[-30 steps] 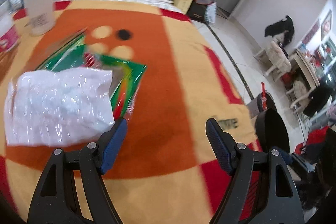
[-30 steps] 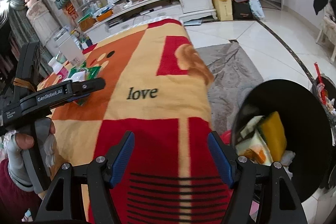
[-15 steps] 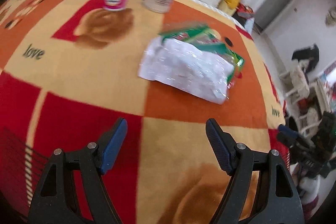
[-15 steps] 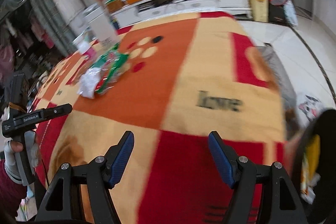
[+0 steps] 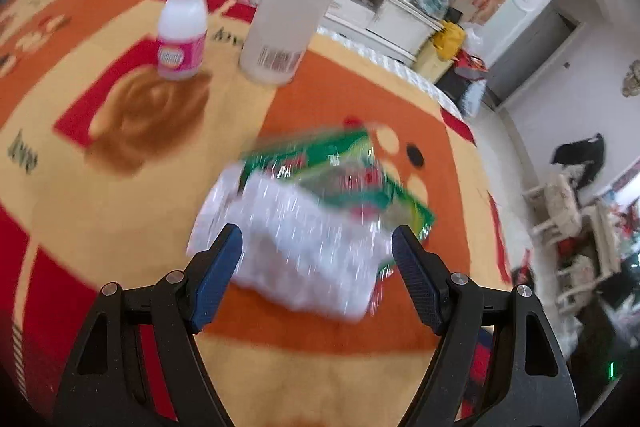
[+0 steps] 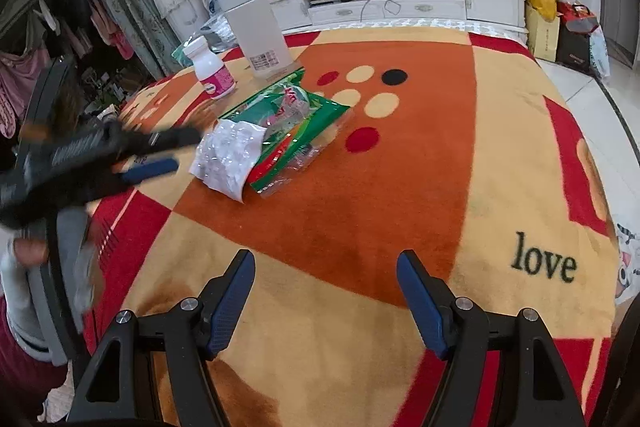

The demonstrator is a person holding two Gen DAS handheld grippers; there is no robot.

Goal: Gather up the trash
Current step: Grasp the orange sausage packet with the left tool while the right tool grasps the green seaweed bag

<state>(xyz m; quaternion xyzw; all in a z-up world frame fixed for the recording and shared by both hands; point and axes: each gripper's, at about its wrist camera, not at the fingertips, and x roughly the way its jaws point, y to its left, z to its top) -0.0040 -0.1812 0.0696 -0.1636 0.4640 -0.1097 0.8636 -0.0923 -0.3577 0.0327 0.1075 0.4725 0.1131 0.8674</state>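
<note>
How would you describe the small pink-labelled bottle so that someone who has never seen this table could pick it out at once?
Start at the table covered by the orange, red and yellow blanket. Toward its far side stands a tall white container with a barcode. Beside it is the small white bottle: shorter, white-capped, and the only thing there with a pink label, unlike the flat green wrapper lying nearer.

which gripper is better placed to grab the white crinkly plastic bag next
Left. The left gripper has open jaws framing the white crinkly plastic bag. The right gripper hangs over bare blanket, well short of it.
</note>
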